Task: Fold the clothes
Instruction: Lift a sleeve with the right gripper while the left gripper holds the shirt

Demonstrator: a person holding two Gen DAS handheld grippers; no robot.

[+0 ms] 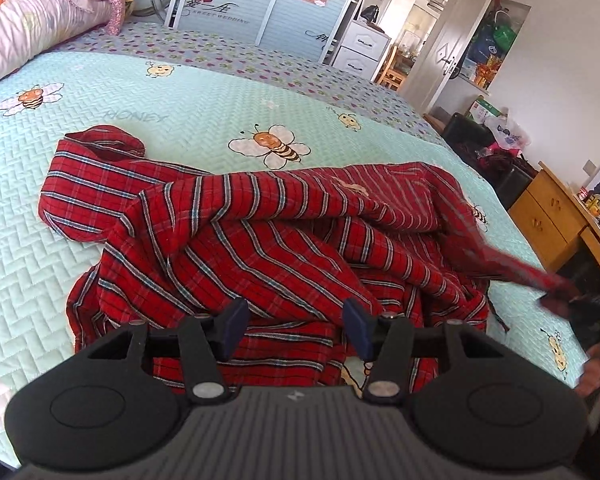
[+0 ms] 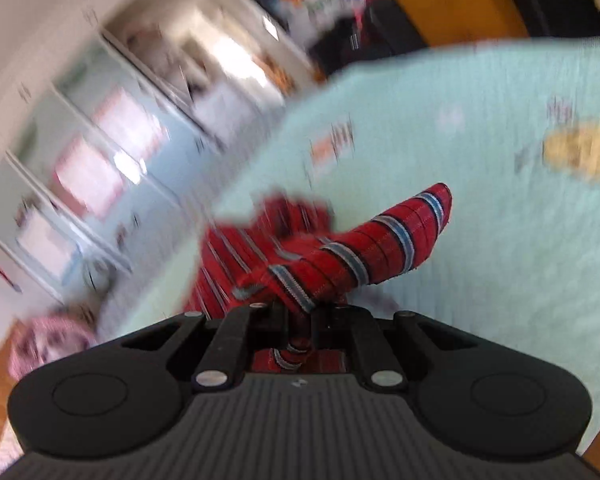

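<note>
Bed (image 1: 188, 92) with mint bee-print quilt fills left wrist view. Red plaid shirt (image 1: 260, 240) lies crumpled mid-bed, collar toward 10 o'clock, one strip stretched taut toward 4 o'clock. Left gripper (image 1: 296, 330) at 6 o'clock, jaws half-wide, empty, just over shirt hem. Right gripper (image 2: 300, 312) clamped tight on shirt edge (image 2: 340, 256); right view motion-blurred.

Left wrist view looking down across the bed (image 1: 180, 92) toward wardrobes, right wrist view tilted, blurred, close over the red plaid shirt (image 2: 340, 252), both sharing it
</note>
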